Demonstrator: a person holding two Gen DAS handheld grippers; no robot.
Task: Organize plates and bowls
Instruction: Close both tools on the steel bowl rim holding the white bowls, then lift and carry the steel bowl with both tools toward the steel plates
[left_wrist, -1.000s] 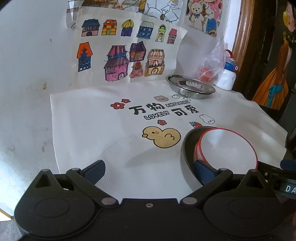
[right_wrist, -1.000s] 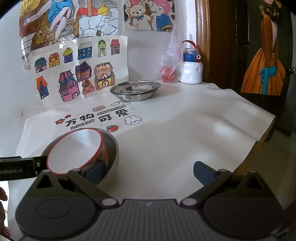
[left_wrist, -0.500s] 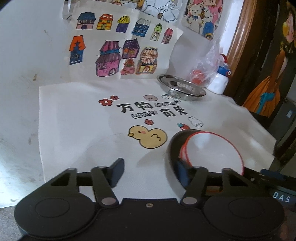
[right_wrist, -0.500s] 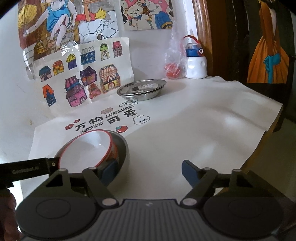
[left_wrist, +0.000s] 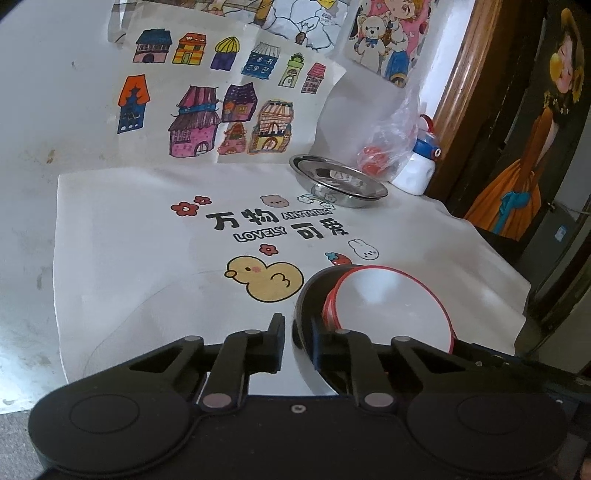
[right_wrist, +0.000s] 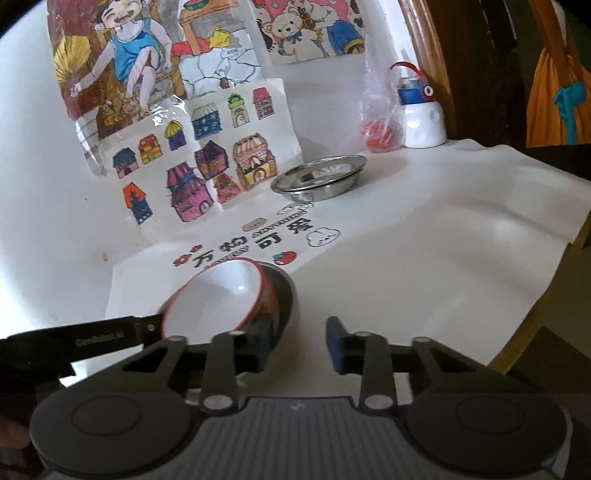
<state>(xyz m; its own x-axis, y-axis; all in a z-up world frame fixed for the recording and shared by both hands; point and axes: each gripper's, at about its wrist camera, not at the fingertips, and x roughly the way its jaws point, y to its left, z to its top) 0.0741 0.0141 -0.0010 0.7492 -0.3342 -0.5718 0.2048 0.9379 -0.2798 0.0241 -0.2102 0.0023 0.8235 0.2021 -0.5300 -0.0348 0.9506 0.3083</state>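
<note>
Mat (left_wrist: 147, 236) lettering reads "LOVELY", "ANYTHING"; Chinese characters.

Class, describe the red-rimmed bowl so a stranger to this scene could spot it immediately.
Start at the white printed mat covering the table and find the yellow duck. Just right of it, at the near edge, a grey dish holds the red-rimmed bowl. Unlike the bare steel dish by the wall, it is white inside with a red rim.

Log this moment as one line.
left gripper: shut on grey bowl rim | right gripper: closing, rim between fingers, not yet pinched | red-rimmed bowl: nested in grey bowl
</note>
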